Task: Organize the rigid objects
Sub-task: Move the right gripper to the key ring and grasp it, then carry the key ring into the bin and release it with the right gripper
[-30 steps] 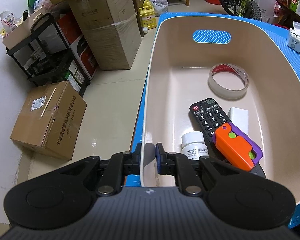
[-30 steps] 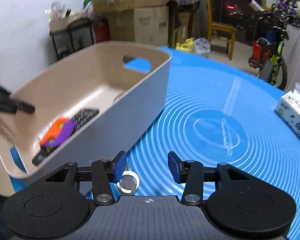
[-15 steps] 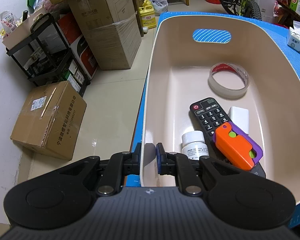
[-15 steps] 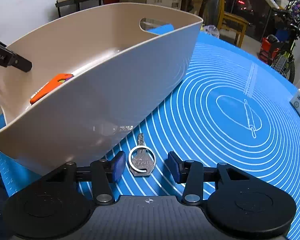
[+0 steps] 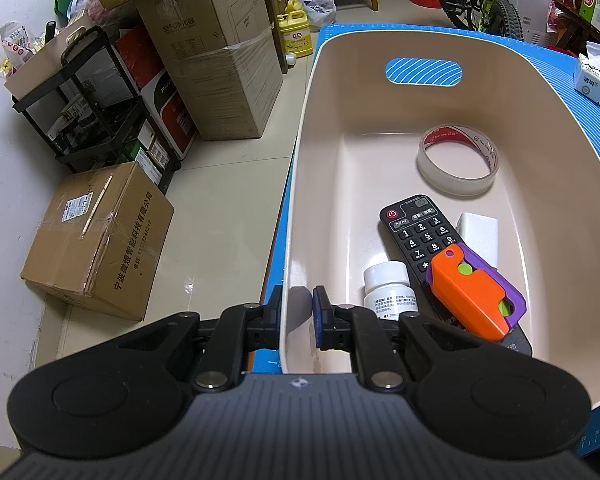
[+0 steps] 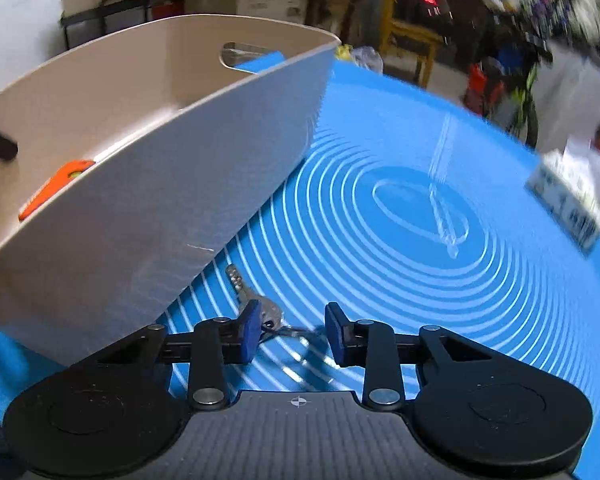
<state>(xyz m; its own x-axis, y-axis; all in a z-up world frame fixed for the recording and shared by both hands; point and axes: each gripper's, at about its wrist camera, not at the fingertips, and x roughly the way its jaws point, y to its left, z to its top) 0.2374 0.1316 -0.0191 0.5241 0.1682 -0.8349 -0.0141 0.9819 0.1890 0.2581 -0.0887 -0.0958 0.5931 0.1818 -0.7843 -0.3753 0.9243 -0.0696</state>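
A small silver metal key on a thin split ring [image 6: 260, 312] lies flat on the blue ringed mat over the bench [image 6: 440, 264], just beside the outer wall of the beige plastic bin [image 6: 148, 184]. The right tongs [image 6: 290, 334] stand apart, straddling the key's ring end. The picture is blurred here, so contact with the left pad is likely but unsure. The key will be light, stiff, thin and slippery; pinching across the bow or ring, flat to the mat, seems best. The left tongs [image 5: 296, 318] are clamped on the bin's near rim, steadying it.
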